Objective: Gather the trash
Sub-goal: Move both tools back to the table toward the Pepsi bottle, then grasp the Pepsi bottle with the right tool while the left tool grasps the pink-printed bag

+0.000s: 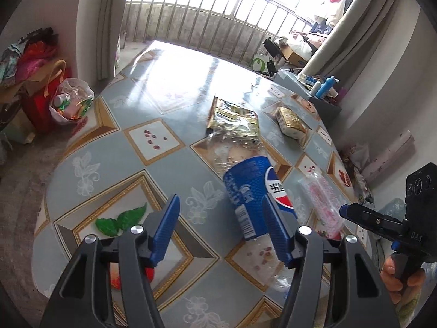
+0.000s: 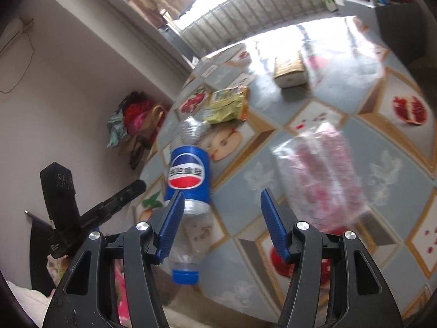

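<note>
1. Table (image 1: 153, 87): round top under a glossy blue-grey cloth with gold diamond panels and fruit prints. It fills most of both wrist views.
2. Pepsi bottle (image 1: 245, 191): clear plastic with a blue label, lying on its side near the table's centre. In the right wrist view its blue cap (image 2: 185, 276) points toward 6 o'clock and its base toward 12 o'clock.
3. Pink-printed clear bag (image 2: 325, 169): lies flat on the cloth at 3 o'clock of the bottle, close beside it.
4. Gold snack wrapper (image 1: 235, 117): lies at 12 o'clock of the bottle, just past its base.
5. Small box (image 1: 291, 121): sits at 2 o'clock of the wrapper, apart from it.
6. Left gripper (image 1: 221, 235): jaws spread wide, holding nothing. Its right finger (image 1: 275, 235) overlaps the bottle's label in this view; contact cannot be confirmed.
7. Right gripper (image 2: 221, 224): jaws spread wide, holding nothing. It hangs above the cloth between bottle and pink bag; its left finger (image 2: 170, 227) lies across the bottle's clear neck in view, and touch cannot be confirmed.
</note>
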The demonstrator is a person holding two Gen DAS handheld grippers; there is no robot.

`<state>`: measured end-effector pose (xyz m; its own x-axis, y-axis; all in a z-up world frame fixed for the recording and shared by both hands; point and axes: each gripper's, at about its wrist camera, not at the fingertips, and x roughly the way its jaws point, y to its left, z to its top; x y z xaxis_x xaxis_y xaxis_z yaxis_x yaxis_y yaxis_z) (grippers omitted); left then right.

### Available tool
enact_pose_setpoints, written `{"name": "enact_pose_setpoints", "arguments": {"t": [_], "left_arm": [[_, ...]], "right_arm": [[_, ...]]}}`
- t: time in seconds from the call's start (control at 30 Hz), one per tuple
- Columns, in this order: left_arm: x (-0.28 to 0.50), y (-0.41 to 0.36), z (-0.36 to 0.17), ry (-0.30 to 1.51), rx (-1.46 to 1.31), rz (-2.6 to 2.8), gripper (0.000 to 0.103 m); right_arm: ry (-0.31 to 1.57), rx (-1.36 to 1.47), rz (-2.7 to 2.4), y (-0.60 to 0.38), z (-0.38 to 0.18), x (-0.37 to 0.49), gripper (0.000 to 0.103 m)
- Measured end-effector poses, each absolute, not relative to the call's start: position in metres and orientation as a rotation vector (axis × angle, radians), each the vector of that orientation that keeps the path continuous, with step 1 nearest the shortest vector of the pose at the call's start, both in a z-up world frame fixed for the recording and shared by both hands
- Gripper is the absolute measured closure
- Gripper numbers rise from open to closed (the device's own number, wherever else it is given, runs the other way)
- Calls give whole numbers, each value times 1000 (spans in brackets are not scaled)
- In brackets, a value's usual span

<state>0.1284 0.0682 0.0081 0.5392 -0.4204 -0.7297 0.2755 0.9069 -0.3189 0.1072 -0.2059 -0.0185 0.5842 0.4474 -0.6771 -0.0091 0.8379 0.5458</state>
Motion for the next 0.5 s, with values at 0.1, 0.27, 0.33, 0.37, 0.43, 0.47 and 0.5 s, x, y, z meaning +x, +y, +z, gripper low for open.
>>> {"name": "enact_pose_setpoints", "arguments": {"t": [0.1,0.27,0.33,0.37,0.43,0.47,0.5], "left_arm": [[130,77,4,908,-174,-387,43],[136,86,-3,909,-178,-362,43],[139,86,-5,907,-173,-357,43],[140,86,-6,906,-170,-355,43],[142,87,-7,905,-162,-350,43],[142,88,-8,907,-160,-349,43],[144,89,-9,912,-161,-348,43]], "right_arm": [[961,508,343,-176,-26,129,47],[1031,490,353,-155,-42,150,47],[1053,502,371,-152,-46,151,45],[1063,513,384,-150,-48,154,45],[1078,524,397,-146,-51,157,45],[1087,529,404,-144,-53,159,45],[1097,537,412,-142,-55,161,45]]}}
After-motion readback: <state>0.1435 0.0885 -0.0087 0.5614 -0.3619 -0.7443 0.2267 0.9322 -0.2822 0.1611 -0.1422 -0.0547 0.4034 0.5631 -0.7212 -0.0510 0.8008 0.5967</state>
